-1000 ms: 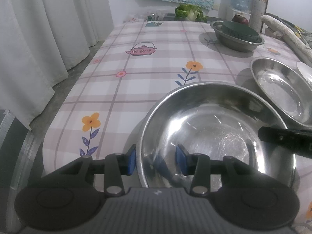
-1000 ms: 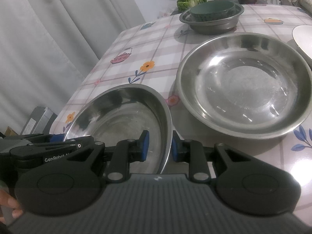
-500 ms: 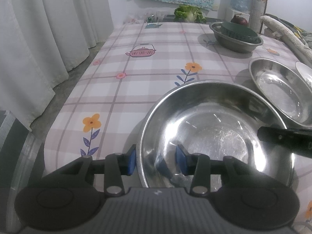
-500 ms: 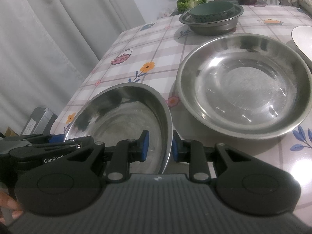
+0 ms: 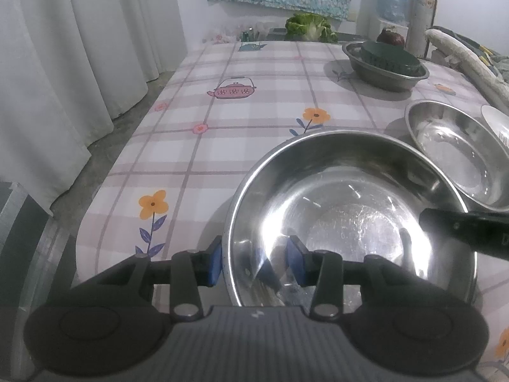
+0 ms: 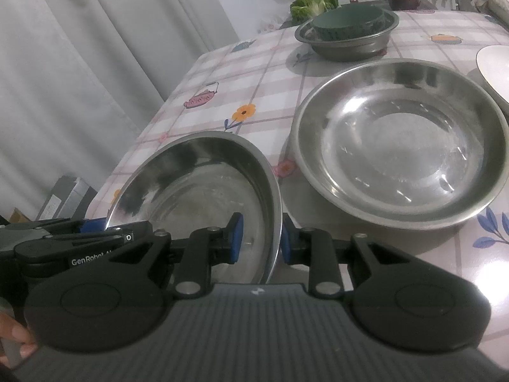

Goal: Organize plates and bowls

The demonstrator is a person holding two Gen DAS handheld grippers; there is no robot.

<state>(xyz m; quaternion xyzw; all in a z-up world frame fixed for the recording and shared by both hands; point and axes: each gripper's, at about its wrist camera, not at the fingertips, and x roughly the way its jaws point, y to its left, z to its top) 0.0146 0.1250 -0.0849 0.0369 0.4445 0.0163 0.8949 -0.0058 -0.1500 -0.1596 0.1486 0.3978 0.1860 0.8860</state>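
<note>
Two hand-held grippers hold a stainless steel bowl (image 5: pixel 350 222) at the near edge of a tabletop (image 5: pixel 254 95) covered in a plaid cloth with flowers and teapots. The left gripper (image 5: pixel 254 262) straddles the bowl's near-left rim, one blue pad outside against the wall and the other inside; whether the inner pad presses the metal is hard to judge from this view. The right gripper (image 6: pixel 261 238) pinches the opposite rim between its narrowly set pads, the bowl tilted up on that side. Just beside it, toward the right edge, sits a second, wider steel bowl (image 6: pixel 400 140), with a white plate (image 6: pixel 494 67) partly in view beyond. Near the far right corner a dark green bowl (image 6: pixel 348 20) nests inside another steel bowl (image 6: pixel 350 46), with leafy greens (image 6: pixel 313 1) behind
</note>
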